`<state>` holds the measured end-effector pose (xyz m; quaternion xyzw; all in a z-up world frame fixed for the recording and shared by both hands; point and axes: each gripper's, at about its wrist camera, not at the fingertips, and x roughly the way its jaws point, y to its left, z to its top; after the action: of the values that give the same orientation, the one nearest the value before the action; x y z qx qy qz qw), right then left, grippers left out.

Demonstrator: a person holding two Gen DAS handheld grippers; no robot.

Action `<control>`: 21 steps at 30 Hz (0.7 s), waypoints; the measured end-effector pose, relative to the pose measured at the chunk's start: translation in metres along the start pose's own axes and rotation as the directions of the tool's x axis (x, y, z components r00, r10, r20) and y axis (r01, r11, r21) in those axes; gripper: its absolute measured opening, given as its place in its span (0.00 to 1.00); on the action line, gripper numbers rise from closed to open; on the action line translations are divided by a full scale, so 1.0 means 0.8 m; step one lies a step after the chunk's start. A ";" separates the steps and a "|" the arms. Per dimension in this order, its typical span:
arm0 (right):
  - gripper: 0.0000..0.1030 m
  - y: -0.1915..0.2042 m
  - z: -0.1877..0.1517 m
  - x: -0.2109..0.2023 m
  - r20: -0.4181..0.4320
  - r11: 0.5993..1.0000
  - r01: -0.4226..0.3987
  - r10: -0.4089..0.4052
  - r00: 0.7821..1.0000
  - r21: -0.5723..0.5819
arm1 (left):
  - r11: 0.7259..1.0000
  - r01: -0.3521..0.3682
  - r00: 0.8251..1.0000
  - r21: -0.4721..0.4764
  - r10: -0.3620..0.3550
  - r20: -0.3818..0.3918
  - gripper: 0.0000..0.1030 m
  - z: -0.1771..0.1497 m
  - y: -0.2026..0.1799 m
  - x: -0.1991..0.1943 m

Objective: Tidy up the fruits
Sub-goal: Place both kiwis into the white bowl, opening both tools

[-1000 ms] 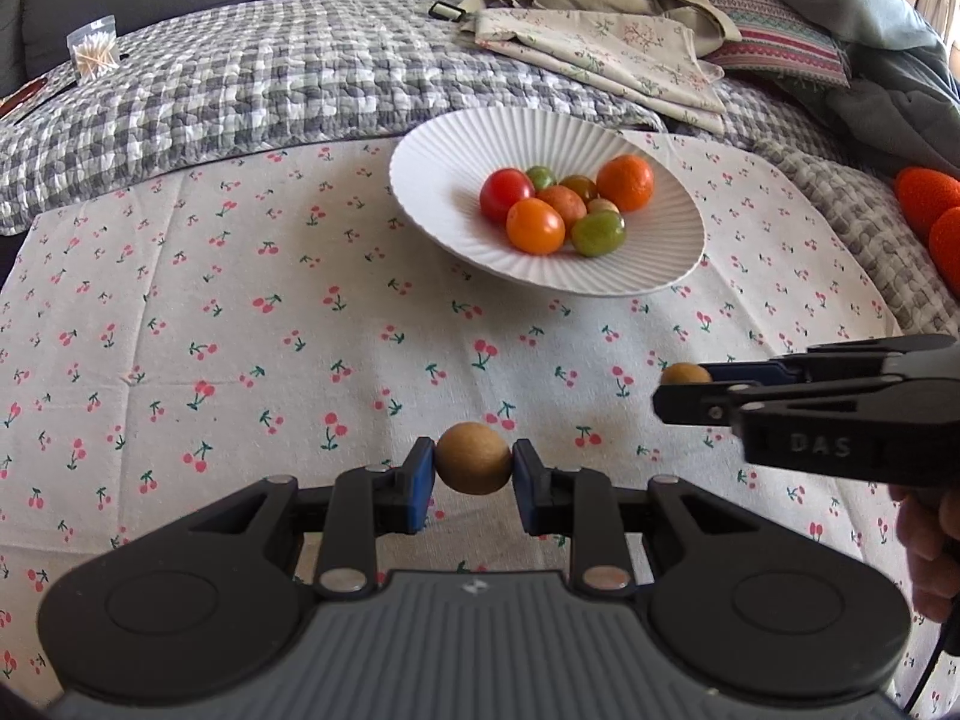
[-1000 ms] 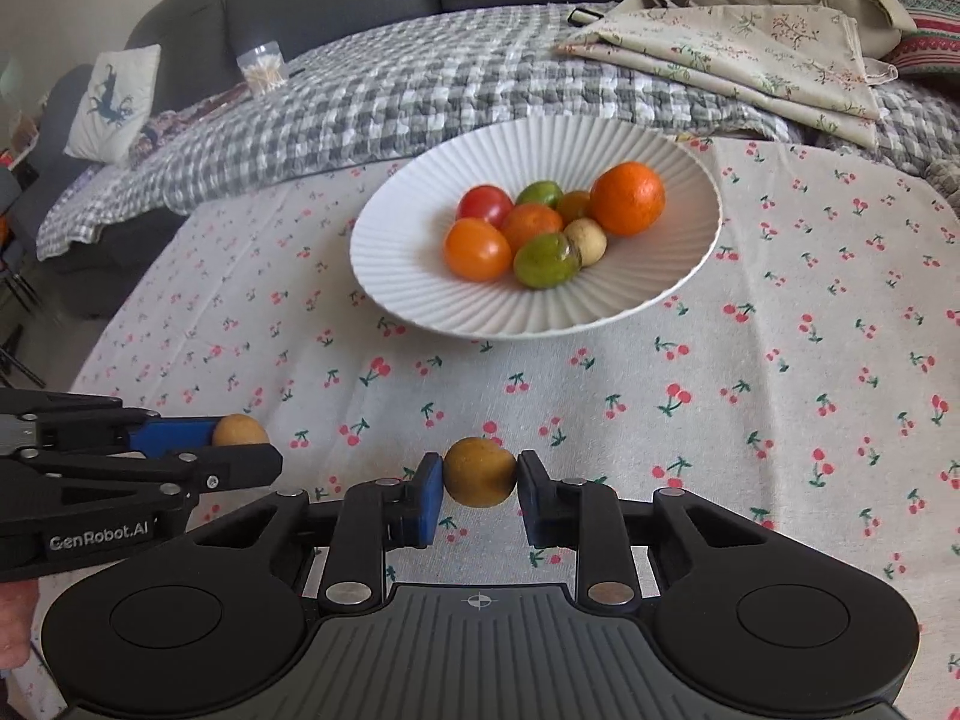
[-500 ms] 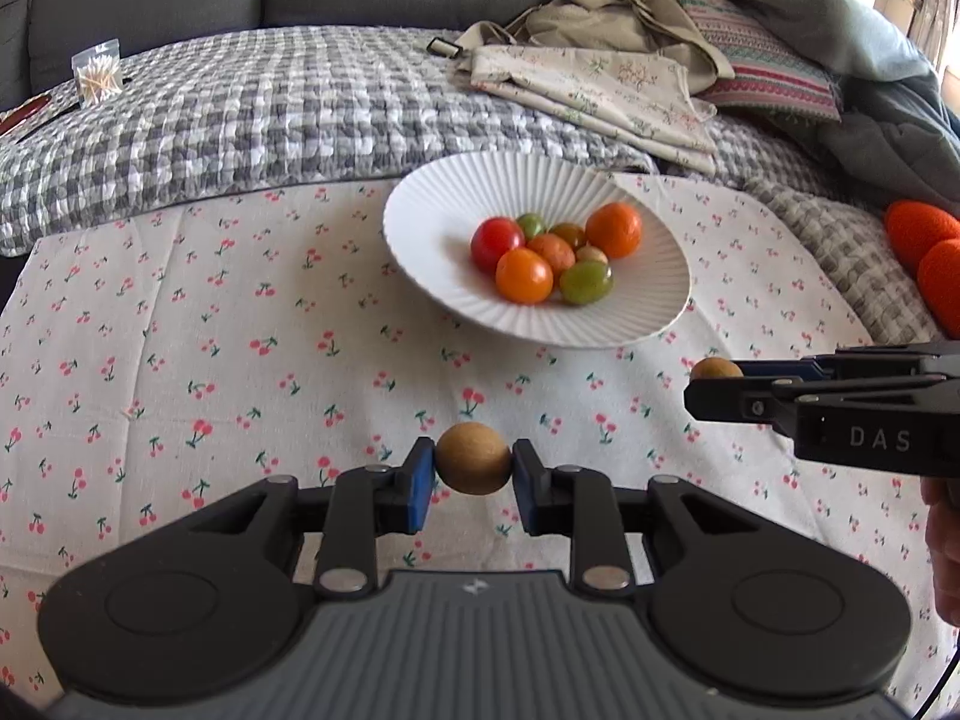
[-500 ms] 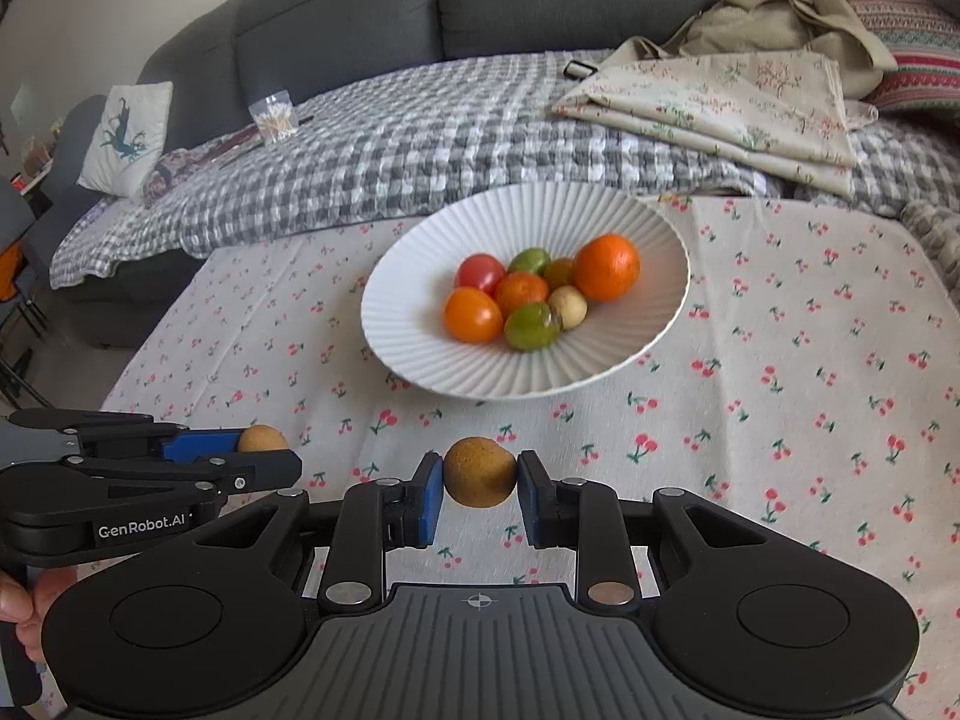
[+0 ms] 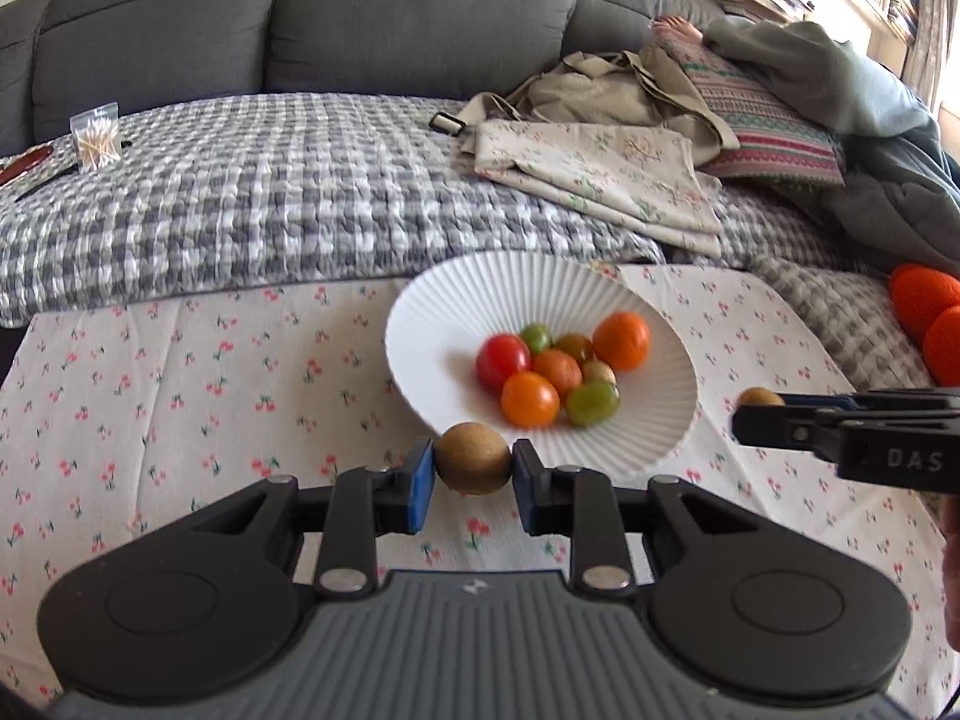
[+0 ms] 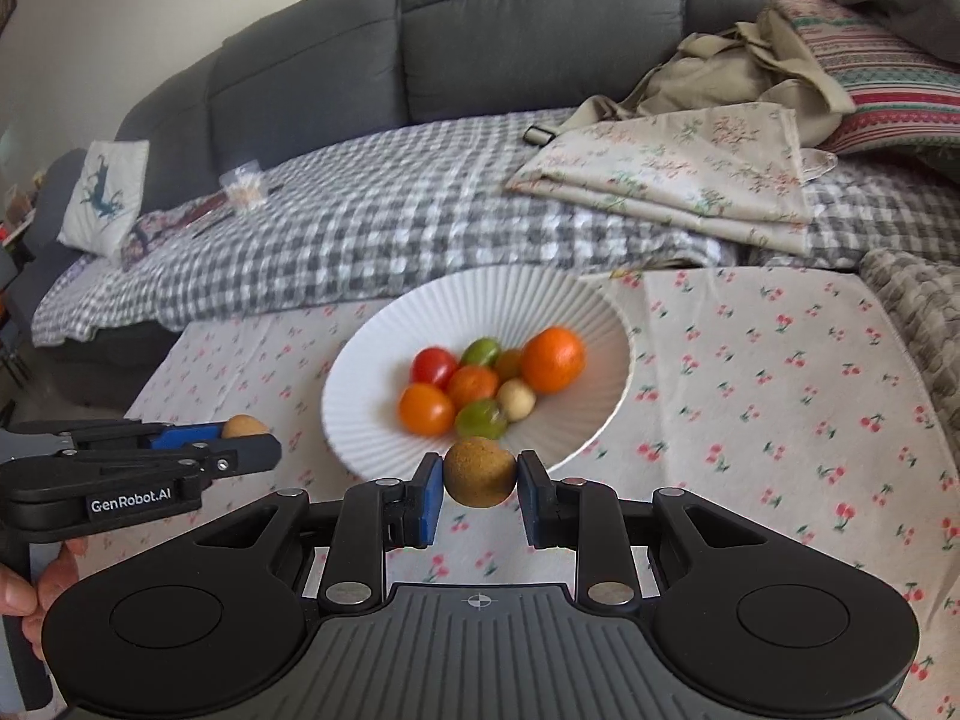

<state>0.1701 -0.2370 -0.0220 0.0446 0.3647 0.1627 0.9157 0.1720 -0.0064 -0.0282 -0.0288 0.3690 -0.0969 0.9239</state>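
Note:
A white ribbed plate (image 5: 456, 300) (image 6: 396, 330) on the cherry-print cloth holds several fruits: red, orange and green tomatoes, a tangerine (image 5: 621, 340) (image 6: 552, 359) and a pale round fruit. My left gripper (image 5: 473, 468) is shut on a brown round fruit (image 5: 473, 458), held just before the plate's near rim. My right gripper (image 6: 480, 480) is shut on another brown round fruit (image 6: 479, 471), also at the near rim. Each gripper shows in the other's view, left gripper (image 6: 240, 438), right gripper (image 5: 759, 405).
The cherry-print cloth (image 5: 180, 396) covers the near surface. Behind lie a grey checked blanket (image 5: 270, 180), folded floral cloth (image 5: 600, 174), a bag and cushions against a grey sofa. Orange objects (image 5: 927, 312) sit at the right edge. A toothpick box (image 5: 95, 135) stands far left.
Both grippers have risen and tilted up with their fruits still held; the plate now sits lower and closer in both views, and more of the sofa shows.

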 end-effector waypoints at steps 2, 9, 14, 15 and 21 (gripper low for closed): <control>0.25 -0.008 0.005 0.000 0.011 1.000 0.008 -0.008 1.000 0.017 | 1.000 -0.004 1.000 0.003 0.004 0.009 0.25 0.005 0.001 0.005; 0.25 -0.034 0.015 0.008 0.024 0.997 0.005 -0.007 1.000 0.072 | 1.000 -0.005 1.000 0.027 0.005 0.011 0.25 0.013 -0.004 0.027; 0.25 -0.042 0.018 0.022 0.016 0.996 0.014 -0.015 1.000 0.084 | 0.998 -0.005 1.000 0.063 0.003 0.025 0.25 0.019 -0.012 0.045; 0.25 -0.041 0.018 0.025 0.013 0.996 0.018 -0.019 1.000 0.084 | 0.997 -0.004 1.000 0.072 0.003 0.025 0.25 0.020 -0.013 0.050; 0.25 -0.031 0.022 0.050 -0.005 0.999 0.024 -0.024 1.000 0.049 | 0.998 0.002 1.000 0.057 -0.002 -0.003 0.25 0.022 -0.011 0.078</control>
<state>0.2157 -0.2464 -0.0406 0.0622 0.3710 0.1428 0.9155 0.2272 -0.0277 -0.0563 -0.0027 0.3674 -0.1082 0.9237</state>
